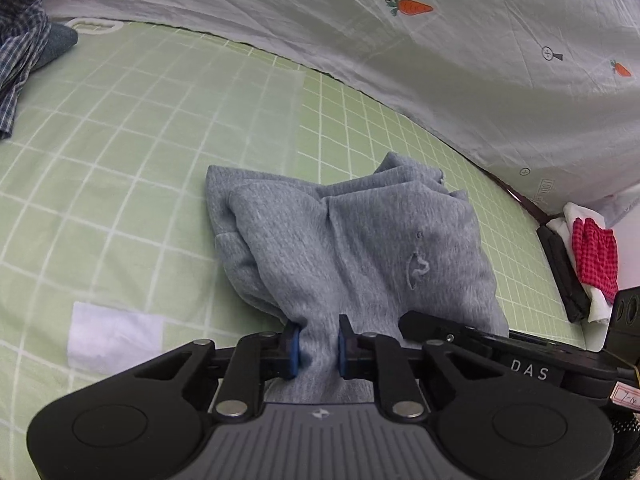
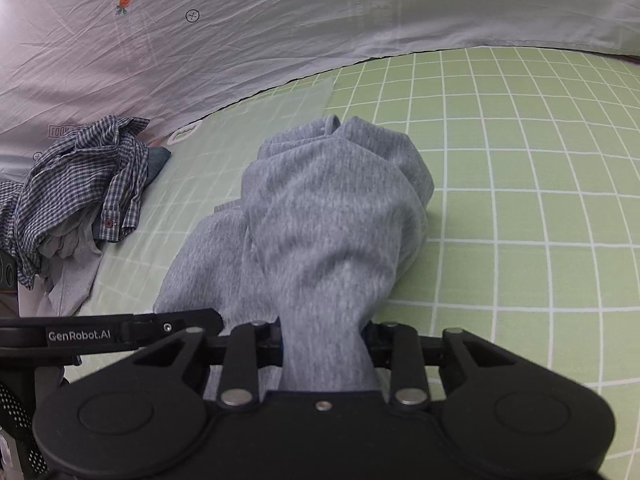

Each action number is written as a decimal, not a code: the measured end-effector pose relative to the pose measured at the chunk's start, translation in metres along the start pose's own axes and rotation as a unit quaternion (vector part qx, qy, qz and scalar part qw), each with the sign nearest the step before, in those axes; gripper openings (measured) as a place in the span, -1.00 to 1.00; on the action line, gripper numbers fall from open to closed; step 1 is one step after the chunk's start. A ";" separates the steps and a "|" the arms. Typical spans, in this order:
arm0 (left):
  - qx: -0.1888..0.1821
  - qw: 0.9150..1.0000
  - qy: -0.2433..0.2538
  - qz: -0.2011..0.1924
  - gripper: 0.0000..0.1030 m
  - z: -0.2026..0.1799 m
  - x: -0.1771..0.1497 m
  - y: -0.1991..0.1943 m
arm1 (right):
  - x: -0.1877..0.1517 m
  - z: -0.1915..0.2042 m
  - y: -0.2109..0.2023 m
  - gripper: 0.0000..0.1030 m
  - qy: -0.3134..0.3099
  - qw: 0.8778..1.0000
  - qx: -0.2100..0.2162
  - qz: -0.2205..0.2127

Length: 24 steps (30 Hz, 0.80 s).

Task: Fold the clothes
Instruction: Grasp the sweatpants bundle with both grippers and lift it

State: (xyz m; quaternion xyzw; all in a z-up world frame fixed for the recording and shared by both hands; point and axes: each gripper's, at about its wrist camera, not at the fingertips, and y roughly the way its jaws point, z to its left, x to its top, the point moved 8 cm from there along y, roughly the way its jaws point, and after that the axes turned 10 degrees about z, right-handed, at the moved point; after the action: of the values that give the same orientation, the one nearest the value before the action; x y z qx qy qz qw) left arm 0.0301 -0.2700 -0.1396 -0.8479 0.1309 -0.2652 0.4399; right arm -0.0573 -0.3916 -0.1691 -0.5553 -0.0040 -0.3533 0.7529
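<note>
A grey knit garment (image 1: 352,240) lies bunched on the green checked sheet (image 1: 120,152). My left gripper (image 1: 318,350) is shut on a gathered edge of it, the cloth pinched between the blue pads (image 1: 295,346). The same garment (image 2: 336,208) fills the middle of the right wrist view. My right gripper (image 2: 324,346) is shut on another bunched part of it; its pads are hidden by the cloth. The two grippers are close side by side: the right one's finger (image 1: 432,326) shows in the left view, the left one's finger (image 2: 176,322) in the right view.
A white carrot-print curtain (image 1: 440,40) hangs along the far side. A heap with a blue plaid shirt (image 2: 80,184) lies at the left. A stack with red checked cloth (image 1: 592,256) sits at the right edge. A white patch (image 1: 114,336) lies on the sheet.
</note>
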 end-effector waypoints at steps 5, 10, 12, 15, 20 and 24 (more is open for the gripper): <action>-0.036 0.998 0.044 -0.009 -0.65 -0.047 -0.013 -0.010 | -0.013 -0.014 -0.044 -0.43 0.017 0.999 -0.015 -0.036; -0.072 0.995 0.066 0.008 -0.65 -0.086 -0.049 -0.006 | -0.044 -0.038 -0.085 -0.43 0.067 0.995 -0.042 -0.060; -0.084 0.993 0.077 0.023 -0.65 -0.102 -0.068 -0.002 | -0.060 -0.046 -0.099 -0.43 0.083 0.993 -0.055 -0.061; -0.099 0.988 0.104 0.054 -0.65 -0.129 -0.097 0.012 | -0.094 -0.060 -0.119 -0.43 0.110 0.989 -0.083 -0.056; -0.131 0.974 0.153 0.104 -0.65 -0.190 -0.144 0.049 | -0.141 -0.111 -0.155 -0.43 0.180 0.975 -0.114 -0.064; -0.138 0.964 0.191 0.120 -0.65 -0.253 -0.163 0.074 | -0.173 -0.161 -0.186 -0.43 0.234 0.960 -0.130 -0.080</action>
State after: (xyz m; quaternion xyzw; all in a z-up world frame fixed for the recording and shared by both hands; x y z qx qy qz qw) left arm -0.2468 -0.4099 -0.1345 -0.8119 0.3488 -0.3468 0.3143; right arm -0.3489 -0.4601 -0.1450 -0.5478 0.1740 -0.5302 0.6234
